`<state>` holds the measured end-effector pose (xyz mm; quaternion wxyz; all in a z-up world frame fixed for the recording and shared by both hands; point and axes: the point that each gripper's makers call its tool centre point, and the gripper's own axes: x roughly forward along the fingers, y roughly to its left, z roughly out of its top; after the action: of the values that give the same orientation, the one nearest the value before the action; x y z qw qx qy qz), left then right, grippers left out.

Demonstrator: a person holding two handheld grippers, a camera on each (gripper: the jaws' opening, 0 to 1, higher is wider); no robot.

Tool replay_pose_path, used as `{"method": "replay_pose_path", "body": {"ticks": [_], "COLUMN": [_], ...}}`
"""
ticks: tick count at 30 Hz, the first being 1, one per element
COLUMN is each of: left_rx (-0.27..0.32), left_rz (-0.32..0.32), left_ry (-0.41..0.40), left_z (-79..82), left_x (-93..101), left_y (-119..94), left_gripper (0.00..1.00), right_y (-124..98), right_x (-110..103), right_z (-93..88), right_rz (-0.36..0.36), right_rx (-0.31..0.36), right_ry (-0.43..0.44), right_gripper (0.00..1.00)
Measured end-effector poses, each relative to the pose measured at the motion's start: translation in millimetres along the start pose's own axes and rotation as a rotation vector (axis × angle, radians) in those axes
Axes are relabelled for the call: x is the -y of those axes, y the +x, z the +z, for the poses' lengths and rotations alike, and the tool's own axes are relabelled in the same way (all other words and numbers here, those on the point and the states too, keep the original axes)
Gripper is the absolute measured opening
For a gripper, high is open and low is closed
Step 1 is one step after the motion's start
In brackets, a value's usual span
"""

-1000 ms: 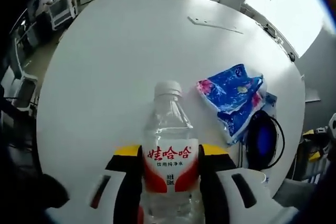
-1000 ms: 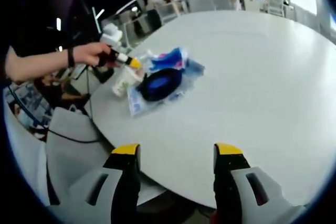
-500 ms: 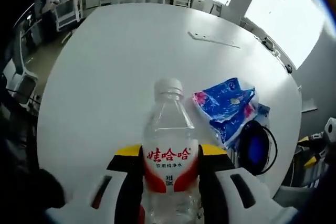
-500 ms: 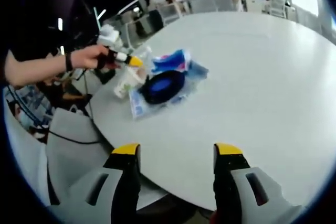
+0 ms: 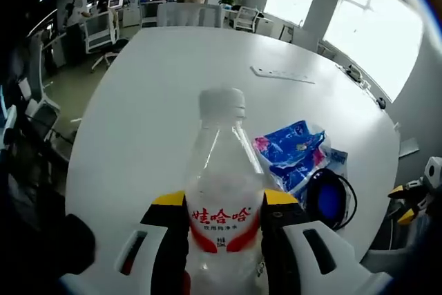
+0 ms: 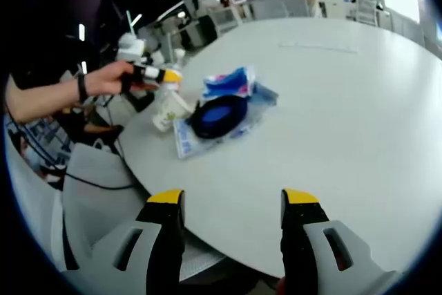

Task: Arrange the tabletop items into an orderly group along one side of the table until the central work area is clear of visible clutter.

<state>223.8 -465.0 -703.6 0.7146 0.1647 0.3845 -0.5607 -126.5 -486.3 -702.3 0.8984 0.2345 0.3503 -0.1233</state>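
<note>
My left gripper (image 5: pixel 222 202) is shut on a clear water bottle (image 5: pixel 222 170) with a white cap and a red and white label, held upright over the round white table (image 5: pixel 152 88). To its right lie a blue printed packet (image 5: pixel 293 151) and a round blue item with a black cable (image 5: pixel 328 200). In the right gripper view a hand holds the left gripper (image 6: pixel 155 74) above the same packet (image 6: pixel 231 82) and blue round item (image 6: pixel 219 114). My right gripper (image 6: pixel 233 202) stands open with nothing between its jaws, over the table's near edge (image 6: pixel 228 240); it also shows small at the far right (image 5: pixel 414 195).
A small white item (image 6: pixel 168 107) sits by the table edge next to the blue things, all on a clear plastic sheet (image 6: pixel 186 143). A flat white strip (image 5: pixel 283 75) lies farther out. Office chairs (image 5: pixel 97 29) and desks ring the table.
The left gripper has risen and tipped back with the bottle, which now reaches higher in its view. In the right gripper view the hand moved up and slightly left. The right gripper barely moved.
</note>
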Motion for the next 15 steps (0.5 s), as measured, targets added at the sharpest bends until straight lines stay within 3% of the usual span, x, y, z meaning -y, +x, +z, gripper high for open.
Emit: {"method": "replay_pose_path", "body": {"ticks": [15], "left_rx": [0.044], "left_rz": [0.032], "left_ry": [0.015], "left_z": [-10.8], "left_x": [-2.1], "left_y": [-26], "left_gripper": [0.39], "right_y": [-3], "right_x": [-2], "right_z": [-4.5], "right_rz": [0.013], "right_rx": [0.0], "right_ry": [-0.011], "right_gripper": [0.54]}}
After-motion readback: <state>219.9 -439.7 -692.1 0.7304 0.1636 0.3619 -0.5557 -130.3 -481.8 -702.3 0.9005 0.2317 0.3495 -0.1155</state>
